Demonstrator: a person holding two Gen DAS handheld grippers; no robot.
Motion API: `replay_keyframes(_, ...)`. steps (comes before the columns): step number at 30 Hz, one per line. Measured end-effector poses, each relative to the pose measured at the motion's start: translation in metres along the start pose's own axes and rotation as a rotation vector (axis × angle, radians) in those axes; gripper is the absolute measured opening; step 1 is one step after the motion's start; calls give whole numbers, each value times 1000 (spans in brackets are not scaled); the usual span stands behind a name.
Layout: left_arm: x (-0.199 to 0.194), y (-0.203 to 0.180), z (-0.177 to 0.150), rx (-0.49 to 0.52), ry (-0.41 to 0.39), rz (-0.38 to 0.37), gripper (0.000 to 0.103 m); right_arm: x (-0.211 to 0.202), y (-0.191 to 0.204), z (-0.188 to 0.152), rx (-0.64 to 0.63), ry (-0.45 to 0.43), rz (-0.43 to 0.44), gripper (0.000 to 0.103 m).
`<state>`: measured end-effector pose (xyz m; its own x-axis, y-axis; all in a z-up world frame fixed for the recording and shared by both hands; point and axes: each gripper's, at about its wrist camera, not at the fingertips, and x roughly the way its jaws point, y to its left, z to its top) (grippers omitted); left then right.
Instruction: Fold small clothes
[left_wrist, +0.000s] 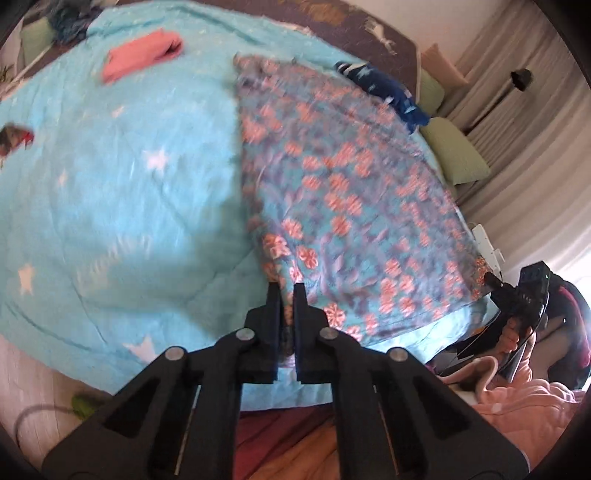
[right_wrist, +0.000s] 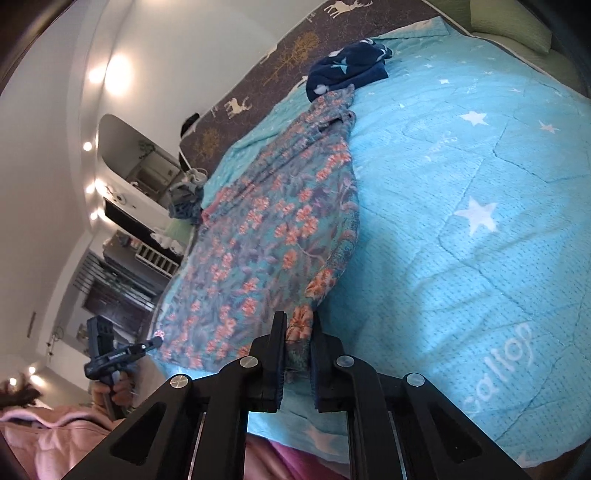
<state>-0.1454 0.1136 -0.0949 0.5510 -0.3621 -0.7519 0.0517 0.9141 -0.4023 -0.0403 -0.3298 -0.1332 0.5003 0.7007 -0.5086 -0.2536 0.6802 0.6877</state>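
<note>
A floral garment (left_wrist: 343, 184), teal with orange flowers, lies spread on the blue star-print bed cover (left_wrist: 122, 184). My left gripper (left_wrist: 287, 287) is shut on the garment's near corner, with cloth pinched between the fingers. In the right wrist view the same floral garment (right_wrist: 266, 229) stretches away from me, and my right gripper (right_wrist: 299, 321) is shut on its other near corner. Each view shows the other gripper at the picture's edge, held in a hand: the right gripper (left_wrist: 493, 280) and the left gripper (right_wrist: 155, 343).
A folded pink garment (left_wrist: 142, 55) lies far left on the bed cover (right_wrist: 461, 184). A navy garment (left_wrist: 384, 88) with white marks sits beyond the floral one's far end. Green pillows (left_wrist: 458, 155) and curtains are at the right. A pink-clad person stands at the bed's near edge.
</note>
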Motion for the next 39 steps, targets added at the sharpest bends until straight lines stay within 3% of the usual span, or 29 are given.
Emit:
replay_keyframes(4,-19,-20,22,74,-87,5,7,-14,11,15,-12,-58,54,9)
replay_keyframes(12,-36,-34,76,119,-242,-13,7,-24,52,63,-125,-139,112,9)
replay_keyframes(15,-38,-39,101,140,-307,50,7,-20,63,92,-125,-165,140,9)
replay_keyframes(17,-36,-41,117,139,-329,67,7,-14,69,109,-120,-166,110,9)
replay_keyframes(27,-2,-41,203,146,-360,129,7,21,85,197,-138,-212,-7,9)
replay_keyframes(39,84,-14,332,71,-319,161,7,121,55,320,-101,-192,-111,9)
